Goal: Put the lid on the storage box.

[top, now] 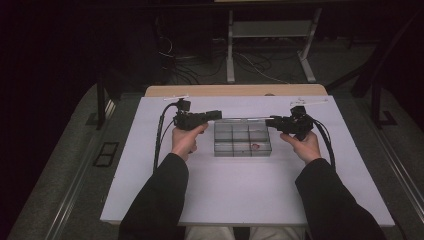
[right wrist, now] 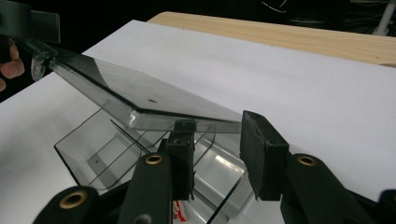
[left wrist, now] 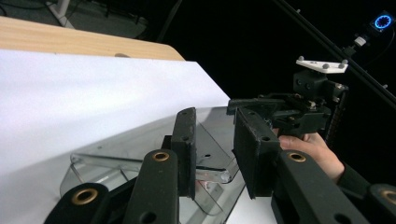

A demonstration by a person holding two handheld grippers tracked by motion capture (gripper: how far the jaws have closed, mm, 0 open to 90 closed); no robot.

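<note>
A clear plastic compartment box (top: 242, 154) sits mid-table, its clear lid (top: 245, 119) raised along the back edge. In one front compartment lies a small red piece (top: 255, 146), also low in the right gripper view (right wrist: 180, 212). My left gripper (top: 219, 115) is at the lid's left end, jaws apart around the lid corner (left wrist: 212, 140). My right gripper (top: 270, 120) is at the lid's right end. Its jaws (right wrist: 215, 149) stand apart, and the tilted lid (right wrist: 140, 93) rests on the left jaw, above the open box (right wrist: 88, 144).
The box stands on a white board (top: 240, 200) laid over a wooden table (top: 235, 90). Black cables (top: 159, 140) trail from each gripper. Beyond the table are a white stand (top: 230, 55) and floor cables.
</note>
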